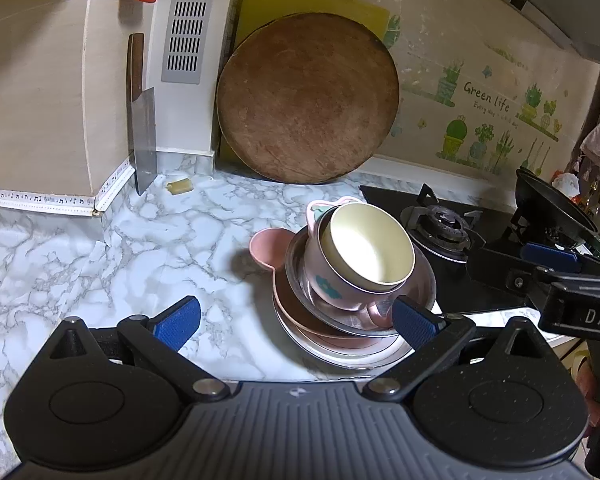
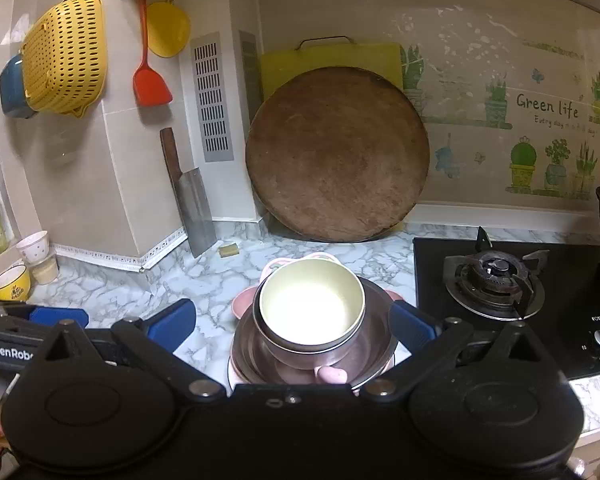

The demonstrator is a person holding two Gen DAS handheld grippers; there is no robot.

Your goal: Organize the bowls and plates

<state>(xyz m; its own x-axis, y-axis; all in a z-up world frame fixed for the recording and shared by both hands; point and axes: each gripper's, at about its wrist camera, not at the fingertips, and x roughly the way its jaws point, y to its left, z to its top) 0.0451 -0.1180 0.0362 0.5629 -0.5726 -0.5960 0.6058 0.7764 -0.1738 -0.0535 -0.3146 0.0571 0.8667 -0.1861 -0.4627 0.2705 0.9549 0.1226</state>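
My left tool [image 1: 296, 326] is spread wide, pinching nothing; my right tool [image 2: 294, 326] is spread too, empty. The stack of dishes [image 1: 352, 280] sits on the marble surface [image 1: 100, 264] just ahead of both tools. Its top cream bowl [image 2: 312, 306] tilts, mouth facing up toward me, nested in a pink cup [image 1: 332, 280] whose handle points back at my tools. Beyond, the wall sticker [image 2: 548, 106] reads "Green life".

Both grippers, left gripper [image 1: 296, 326] and right gripper [image 2: 292, 326], wide apart, empty
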